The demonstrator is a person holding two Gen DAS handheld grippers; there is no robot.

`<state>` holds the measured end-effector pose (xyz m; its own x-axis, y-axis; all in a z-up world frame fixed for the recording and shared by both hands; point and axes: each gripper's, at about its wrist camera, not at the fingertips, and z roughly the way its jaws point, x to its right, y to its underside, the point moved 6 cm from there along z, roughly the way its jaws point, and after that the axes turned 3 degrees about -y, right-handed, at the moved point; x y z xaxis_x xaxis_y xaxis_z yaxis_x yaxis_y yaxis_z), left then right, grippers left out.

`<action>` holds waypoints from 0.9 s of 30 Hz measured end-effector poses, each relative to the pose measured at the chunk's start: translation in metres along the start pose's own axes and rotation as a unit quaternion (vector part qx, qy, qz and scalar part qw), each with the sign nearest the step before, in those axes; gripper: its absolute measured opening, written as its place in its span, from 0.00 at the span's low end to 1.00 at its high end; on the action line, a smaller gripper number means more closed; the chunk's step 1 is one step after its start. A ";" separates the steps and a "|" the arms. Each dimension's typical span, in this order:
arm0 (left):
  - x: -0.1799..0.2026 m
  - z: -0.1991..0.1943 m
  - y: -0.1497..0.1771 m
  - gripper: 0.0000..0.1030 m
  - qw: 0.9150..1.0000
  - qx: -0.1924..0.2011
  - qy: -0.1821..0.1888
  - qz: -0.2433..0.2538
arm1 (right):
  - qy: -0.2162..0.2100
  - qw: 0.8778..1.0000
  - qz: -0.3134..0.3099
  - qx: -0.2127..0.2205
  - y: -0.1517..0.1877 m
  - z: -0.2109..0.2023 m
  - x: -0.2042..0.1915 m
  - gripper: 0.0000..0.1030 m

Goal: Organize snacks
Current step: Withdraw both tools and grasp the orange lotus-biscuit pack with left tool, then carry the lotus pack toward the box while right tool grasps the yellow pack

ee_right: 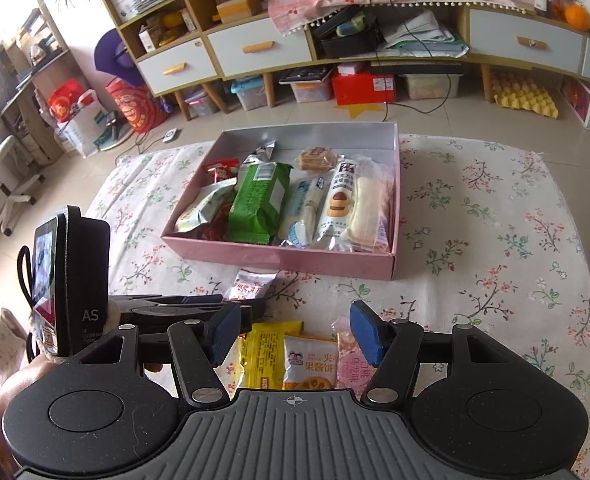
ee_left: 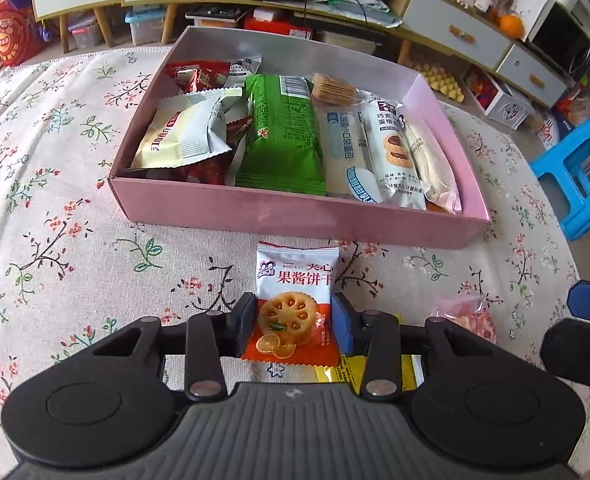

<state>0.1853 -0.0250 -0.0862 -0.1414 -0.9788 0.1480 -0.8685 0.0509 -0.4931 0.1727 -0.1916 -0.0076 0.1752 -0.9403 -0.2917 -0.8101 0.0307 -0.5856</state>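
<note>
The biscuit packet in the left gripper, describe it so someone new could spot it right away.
Start at the pink box on the floral tablecloth. Just in front of its near wall, the left gripper is shut on the biscuit packet. Unlike the loose packets nearby, it is white on top, orange below, and shows a round holed biscuit.

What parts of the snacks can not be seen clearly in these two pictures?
- Yellow packet, left wrist view: mostly hidden behind the left gripper, which is shut on the jam biscuit packet.
- Second jam biscuit packet, right wrist view: lower part hidden by the open right gripper body.
- Red packets in the pink box: partly buried under the white packet.
</note>
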 end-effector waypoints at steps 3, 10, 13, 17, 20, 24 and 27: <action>-0.005 -0.003 -0.001 0.35 1.000 -0.006 0.003 -0.011 | -0.003 1.000 -0.011 -0.010 0.003 0.004 -0.005 0.59; -0.033 -0.019 -0.003 0.35 0.999 -0.006 0.007 -0.051 | -0.028 0.999 -0.029 -0.036 0.014 0.015 -0.015 0.59; -0.048 -0.027 -0.002 0.35 0.998 0.000 0.003 -0.064 | -0.039 0.997 -0.042 -0.057 0.023 0.025 -0.026 0.59; -0.061 -0.034 -0.001 0.35 0.997 0.005 0.003 -0.076 | -0.050 0.994 -0.062 -0.077 0.034 0.034 -0.042 0.59; -0.066 -0.038 0.001 0.35 0.997 0.010 -0.003 -0.073 | -0.056 0.992 -0.066 -0.086 0.038 0.040 -0.050 0.59; -0.072 -0.036 0.001 0.35 0.997 0.008 -0.008 -0.072 | -0.039 0.990 -0.078 -0.114 0.051 0.060 -0.057 0.59; -0.075 -0.036 -0.001 0.35 0.997 0.009 -0.009 -0.075 | 0.002 0.987 -0.104 -0.122 0.057 0.074 -0.057 0.59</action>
<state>0.1802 0.0555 -0.0663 -0.0026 -0.9787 0.2055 -0.8707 -0.0989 -0.4819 0.1577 -0.1117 -0.0802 0.3507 -0.9187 -0.1815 -0.8671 -0.2453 -0.4336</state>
